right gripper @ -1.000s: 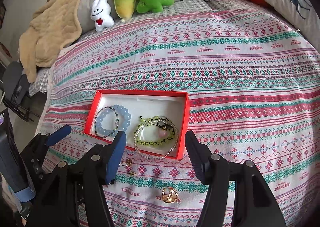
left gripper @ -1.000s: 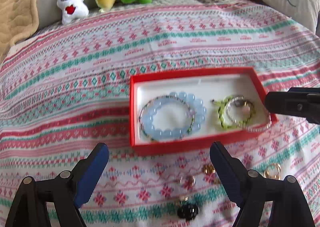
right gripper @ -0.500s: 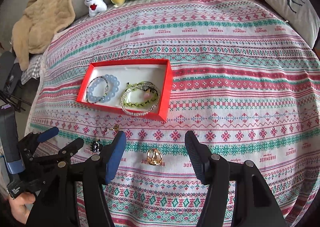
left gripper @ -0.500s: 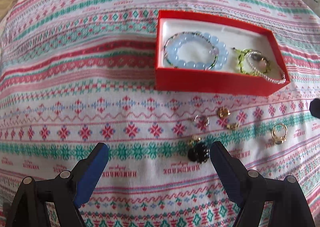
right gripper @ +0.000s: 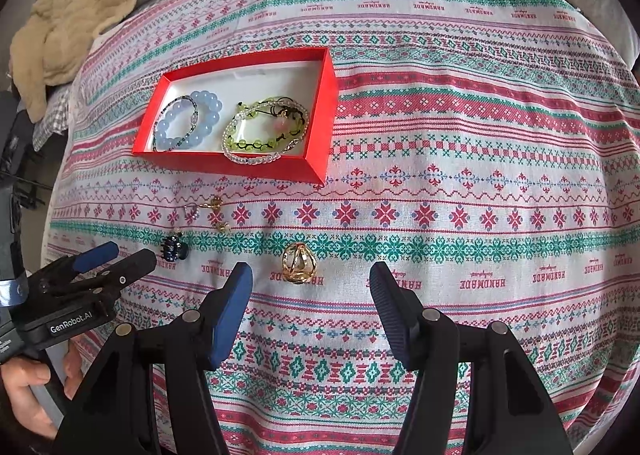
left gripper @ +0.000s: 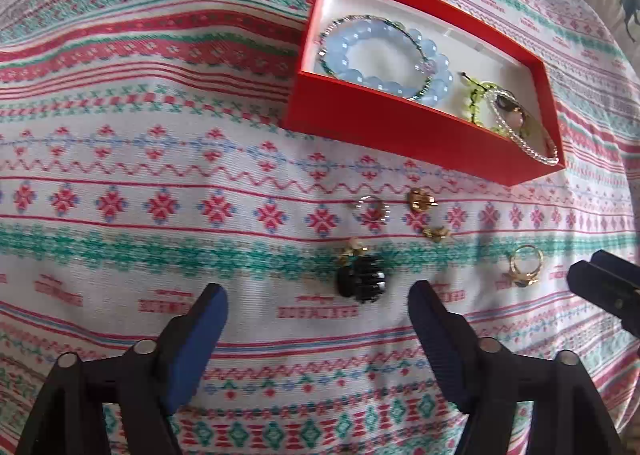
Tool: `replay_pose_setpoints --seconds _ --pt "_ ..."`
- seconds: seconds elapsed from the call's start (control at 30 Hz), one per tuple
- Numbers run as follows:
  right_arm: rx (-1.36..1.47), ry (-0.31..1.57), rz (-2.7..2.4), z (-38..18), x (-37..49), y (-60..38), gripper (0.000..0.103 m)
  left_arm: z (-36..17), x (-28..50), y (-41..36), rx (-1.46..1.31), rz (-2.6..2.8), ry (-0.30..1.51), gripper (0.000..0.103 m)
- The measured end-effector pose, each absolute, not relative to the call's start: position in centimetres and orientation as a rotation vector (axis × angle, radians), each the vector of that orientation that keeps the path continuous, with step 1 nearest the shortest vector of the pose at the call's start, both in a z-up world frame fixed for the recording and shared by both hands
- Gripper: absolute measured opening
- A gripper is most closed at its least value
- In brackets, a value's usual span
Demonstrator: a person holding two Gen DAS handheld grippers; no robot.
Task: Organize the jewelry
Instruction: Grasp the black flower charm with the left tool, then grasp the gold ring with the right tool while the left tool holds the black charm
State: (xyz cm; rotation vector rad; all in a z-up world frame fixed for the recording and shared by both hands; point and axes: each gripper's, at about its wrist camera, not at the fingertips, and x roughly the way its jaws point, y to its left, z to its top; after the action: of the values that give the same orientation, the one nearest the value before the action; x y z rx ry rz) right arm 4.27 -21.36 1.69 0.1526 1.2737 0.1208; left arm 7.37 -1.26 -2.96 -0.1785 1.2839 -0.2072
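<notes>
Both grippers tilt steeply down over the patterned bedspread [right gripper: 460, 159], side by side. The left gripper [left gripper: 318, 297] has just been closing its jaws a little, yet they stand wide with nothing between them; the black beaded piece [left gripper: 361, 283] lies on the cloth just ahead of the gap. A hand [right gripper: 30, 391] grips its handle at the lower left of the right wrist view. The right gripper [right gripper: 311, 281] is also parted and empty — the gold ring [right gripper: 299, 263] sits on the cloth just ahead of its fingertips. Small gold earrings [left gripper: 420, 201] and a thin ring [left gripper: 373, 209] lie between the grippers and the red box [right gripper: 320, 103], which holds a blue bead bracelet [right gripper: 188, 121] and green and clear bracelets [right gripper: 266, 131].
</notes>
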Motion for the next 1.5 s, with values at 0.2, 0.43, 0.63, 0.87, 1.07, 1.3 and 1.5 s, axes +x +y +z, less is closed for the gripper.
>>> replay_pose_setpoints --seconds 0.2,0.43,0.63,0.87,1.07,1.3,1.5 --pt "0.152 1.289 0.116 1.1 4.6 -21.2 0.064 -4.0 7.6 -3.9 -0.159 -0.242 1.3 0.055" --pt "0.153 1.305 0.112 0.5 4.7 -21.2 0.064 -4.7 8.3 -5.4 -0.126 -0.212 1.287 0.041" --pt "0.142 1.32 0.113 0.1 4.9 -21.0 0.064 -5.1 8.8 -5.7 -0.104 -0.17 1.264 0.025" --pt "0.142 1.321 0.114 -0.1 5.0 -20.9 0.064 -4.6 8.3 -5.2 -0.106 -0.18 1.246 0.025" --pt "0.142 1.324 0.111 -0.2 5.1 -20.9 0.064 -3.2 7.1 -4.3 -0.092 -0.193 1.214 0.025" --pt "0.136 1.337 0.111 -0.7 5.4 -20.4 0.064 -2.1 6.1 -3.2 -0.097 -0.202 1.19 0.025" --pt "0.126 1.374 0.117 -2.2 6.3 -19.8 0.064 -1.7 5.5 -2.1 -0.086 -0.192 1.183 0.025"
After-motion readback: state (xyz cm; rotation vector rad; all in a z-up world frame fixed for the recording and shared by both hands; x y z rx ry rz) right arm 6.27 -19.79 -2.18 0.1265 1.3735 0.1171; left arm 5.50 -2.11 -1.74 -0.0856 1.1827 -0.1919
